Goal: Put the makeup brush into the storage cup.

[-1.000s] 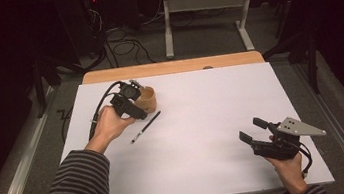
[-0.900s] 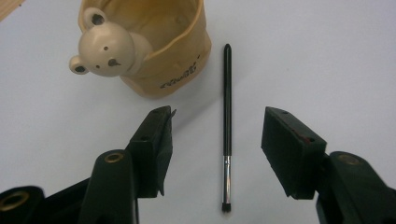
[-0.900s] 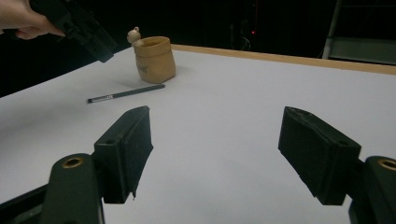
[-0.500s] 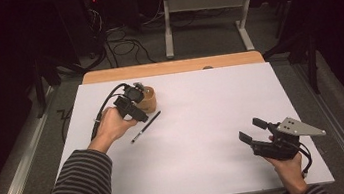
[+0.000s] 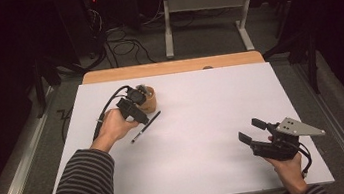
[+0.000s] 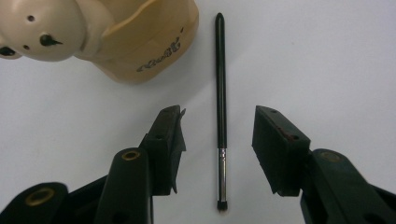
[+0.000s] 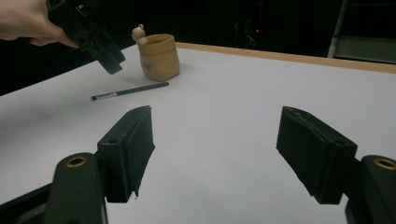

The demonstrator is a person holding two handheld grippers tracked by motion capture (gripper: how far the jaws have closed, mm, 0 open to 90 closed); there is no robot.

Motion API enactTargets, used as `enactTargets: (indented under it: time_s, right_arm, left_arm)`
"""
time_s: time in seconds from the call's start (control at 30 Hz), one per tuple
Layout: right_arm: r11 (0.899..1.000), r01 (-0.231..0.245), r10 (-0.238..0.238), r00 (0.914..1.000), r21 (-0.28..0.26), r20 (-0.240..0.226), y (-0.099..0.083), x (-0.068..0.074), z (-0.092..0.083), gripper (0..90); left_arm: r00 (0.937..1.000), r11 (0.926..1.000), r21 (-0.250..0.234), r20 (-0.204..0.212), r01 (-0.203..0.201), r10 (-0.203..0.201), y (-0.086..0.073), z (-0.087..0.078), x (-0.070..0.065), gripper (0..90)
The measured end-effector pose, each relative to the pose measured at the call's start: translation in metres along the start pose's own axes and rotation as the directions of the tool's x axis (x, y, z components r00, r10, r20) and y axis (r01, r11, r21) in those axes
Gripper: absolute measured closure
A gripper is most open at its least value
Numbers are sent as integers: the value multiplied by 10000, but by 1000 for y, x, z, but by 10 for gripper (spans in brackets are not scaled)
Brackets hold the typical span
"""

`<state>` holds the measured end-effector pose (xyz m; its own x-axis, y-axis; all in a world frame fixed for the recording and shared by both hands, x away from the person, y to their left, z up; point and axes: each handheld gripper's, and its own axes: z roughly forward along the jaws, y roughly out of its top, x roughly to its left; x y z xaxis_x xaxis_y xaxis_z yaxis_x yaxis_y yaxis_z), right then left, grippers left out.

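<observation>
One slim black brush [image 6: 221, 93] lay flat on the white table [image 5: 203, 123] just beside the cream bear-faced pot [image 6: 140, 42], its long axis running straight up the gap of the left gripper [image 6: 217, 135], parallel to the jaws and clear of both pads. Those jaws had just been closing, yet stood apart with the brush between them, untouched. Judged nearer by far, the left gripper was set to pinch across the shaft; the right gripper [image 7: 215, 149] waited well apart, jaws wide on nothing.
</observation>
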<state>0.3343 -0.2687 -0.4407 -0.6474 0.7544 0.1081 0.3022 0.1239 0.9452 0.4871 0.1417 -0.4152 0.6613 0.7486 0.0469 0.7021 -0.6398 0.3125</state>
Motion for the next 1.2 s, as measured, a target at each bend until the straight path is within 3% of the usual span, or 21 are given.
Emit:
enactTargets:
  time_s: [0.57, 1.2]
  right_arm:
    - [10000, -52, 52, 10000, 59, -75, 0, 0, 1, 289]
    - [9999, -20, 23, 9999, 141, -163, 0, 0, 2, 293]
  left_arm:
    - [9997, 9995, 306, 246, -18, 10, -5, 16, 2, 602]
    - [9985, 9963, 794, 444, -339, 304, -4, 30, -2, 679]
